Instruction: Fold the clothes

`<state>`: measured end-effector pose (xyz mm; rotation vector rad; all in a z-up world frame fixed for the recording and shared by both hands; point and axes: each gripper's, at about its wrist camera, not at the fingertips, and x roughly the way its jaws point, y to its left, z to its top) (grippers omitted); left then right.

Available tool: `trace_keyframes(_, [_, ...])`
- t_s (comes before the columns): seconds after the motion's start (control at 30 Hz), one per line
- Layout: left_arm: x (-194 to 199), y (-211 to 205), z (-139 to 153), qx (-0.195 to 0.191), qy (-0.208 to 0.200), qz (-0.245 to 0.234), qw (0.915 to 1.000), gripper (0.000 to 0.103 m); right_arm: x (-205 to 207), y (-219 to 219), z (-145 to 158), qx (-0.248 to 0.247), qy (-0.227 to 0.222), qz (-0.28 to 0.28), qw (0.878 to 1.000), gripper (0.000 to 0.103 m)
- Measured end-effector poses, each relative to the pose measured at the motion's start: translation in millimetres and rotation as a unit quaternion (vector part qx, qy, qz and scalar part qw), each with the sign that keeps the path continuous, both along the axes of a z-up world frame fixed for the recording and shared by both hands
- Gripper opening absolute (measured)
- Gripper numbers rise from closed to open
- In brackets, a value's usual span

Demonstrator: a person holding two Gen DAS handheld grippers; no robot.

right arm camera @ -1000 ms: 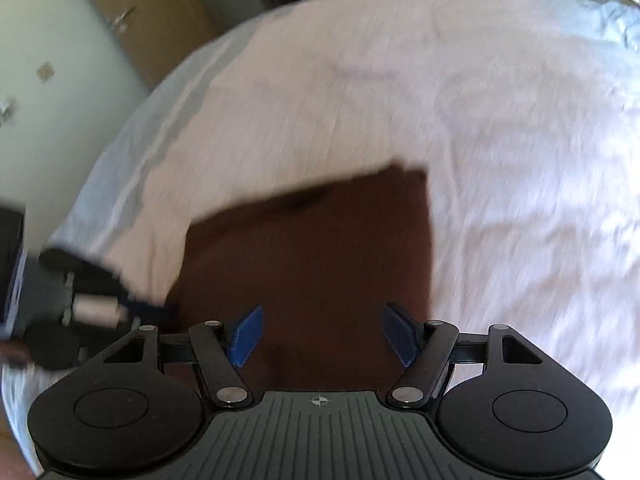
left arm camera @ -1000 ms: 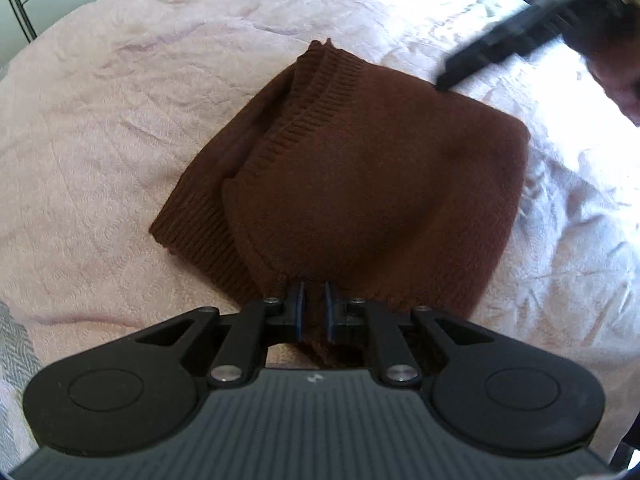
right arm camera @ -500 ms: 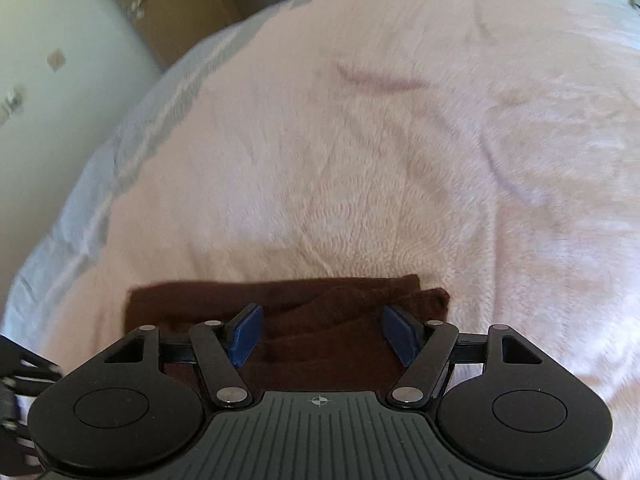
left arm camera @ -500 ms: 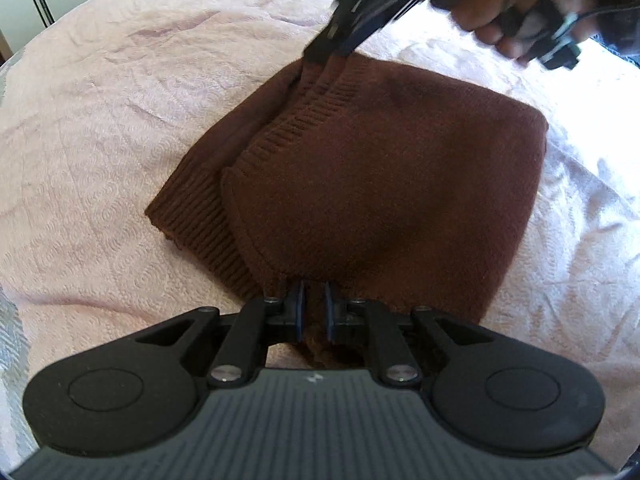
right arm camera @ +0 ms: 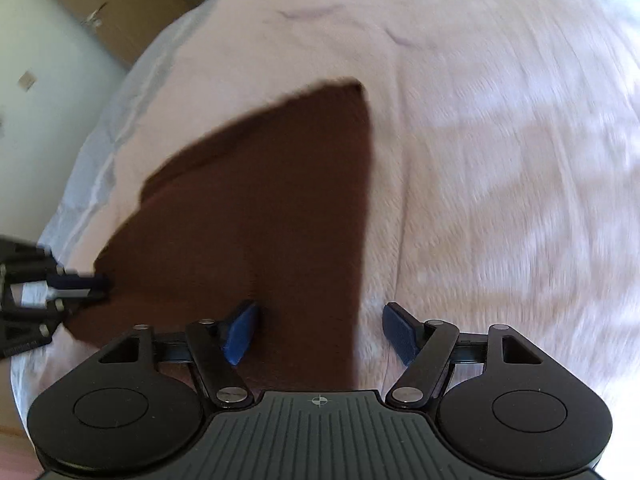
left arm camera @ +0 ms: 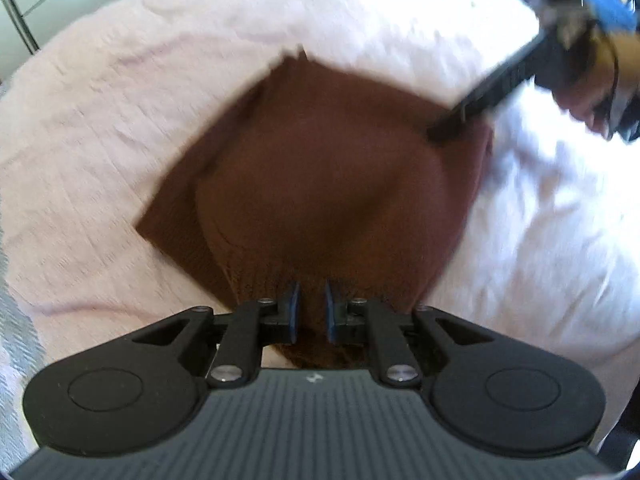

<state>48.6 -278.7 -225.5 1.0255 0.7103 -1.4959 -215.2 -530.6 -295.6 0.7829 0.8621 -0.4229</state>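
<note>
A pale pink bedspread (left arm camera: 100, 128) covers the bed and fills most of both views; its surface is lightly wrinkled, with brighter sunlit patches on the right. A grey-and-white striped fabric edge (left arm camera: 16, 320) shows at the lower left of the left wrist view. Beyond the bed, the right wrist view shows a pale wall (right arm camera: 48, 92) and a brown wooden door (right arm camera: 132, 4) with a handle.
</note>
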Motion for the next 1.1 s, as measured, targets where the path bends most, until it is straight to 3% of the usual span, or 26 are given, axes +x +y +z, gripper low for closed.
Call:
trace_keyframes(0.1, [-3,2,9,-0.010,-0.017,0.000,0.9998,0.010,1,3,18,-0.021,-0.002,0.001,1.000,0.070])
trace_keyframes(0.23, [-12,14,37,-0.054,-0.031,0.006,0.9980,0.011,4,22,59,-0.069,-0.026,0.026,0.997,0.070])
trace_keyframes(0.33, [-21,18,29,-0.039,-0.032,0.004,0.9987,0.010,7,45,74,-0.084,-0.041,0.052,0.994,0.070])
trace_keyframes(0.47, [-25,22,-5,0.001,-0.056,-0.004,0.9984,0.010,24,71,45,-0.066,-0.027,0.098,0.993,0.070])
trace_keyframes(0.53, [-21,23,-6,0.003,-0.055,0.003,0.9985,0.010,31,76,25,-0.066,-0.002,0.117,0.991,0.070])
trace_keyframes(0.6, [-18,26,4,0.002,-0.053,0.016,0.9985,0.010,34,78,30,-0.078,0.004,0.127,0.989,0.070])
trace_keyframes(0.7, [-16,31,21,0.003,-0.051,0.033,0.9982,0.011,27,76,51,-0.079,0.003,0.113,0.990,0.070])
trace_keyframes(0.87, [-20,34,47,0.019,-0.041,0.066,0.9968,0.016,14,83,76,-0.079,0.050,0.090,0.992,0.071])
trace_keyframes(0.93, [-22,33,56,0.023,-0.034,0.078,0.9961,0.026,8,89,84,-0.074,0.066,0.079,0.992,0.072])
trace_keyframes(1.1, [-31,30,68,0.019,-0.029,0.088,0.9955,0.033,-4,105,102,-0.055,0.081,0.045,0.994,0.084])
